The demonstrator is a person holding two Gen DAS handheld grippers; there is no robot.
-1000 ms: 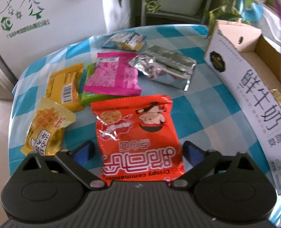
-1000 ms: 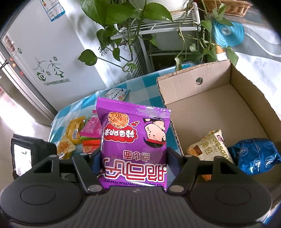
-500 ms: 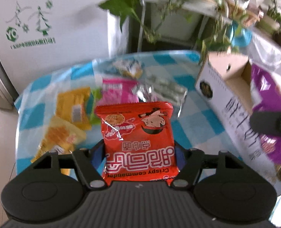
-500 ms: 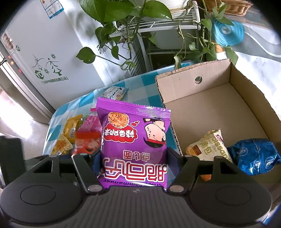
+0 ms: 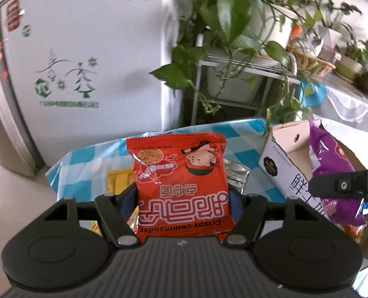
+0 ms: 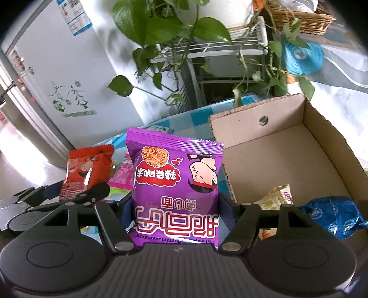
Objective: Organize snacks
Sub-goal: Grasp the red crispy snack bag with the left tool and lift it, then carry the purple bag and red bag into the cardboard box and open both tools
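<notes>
Item 1, left gripper: fingers closed on a red snack packet, pinching its lower sides. The packet stands upright between the fingers, print upside down; the line "Crispy commander" is readable along its bottom edge, with large white Chinese characters, a cartoon face and a noodle picture above. It is held clear above the table.

Item 2, right gripper: fingers closed on a purple snack packet of the same design, also upright and inverted, gripped at its lower sides. Its small bottom line is partly hidden by the gripper body. The packet sits at 9 o'clock of the box opening, just beside the box's near left wall.

Item 3, cardboard box: open-topped, at 2 o'clock from the right gripper. Inside, near end: a cream wrapped snack and a blue foil packet, close together. Large black Chinese characters run along the box's white outer side in the left wrist view.

Item 4, table with blue-and-white checked cloth: carries a yellow packet, a silver foil packet and a pink packet, all partly hidden behind the held packets.

Item 5, white refrigerator: at 11 o'clock, far, with a green tree decal and a blue-edged label; text unreadable.
</notes>
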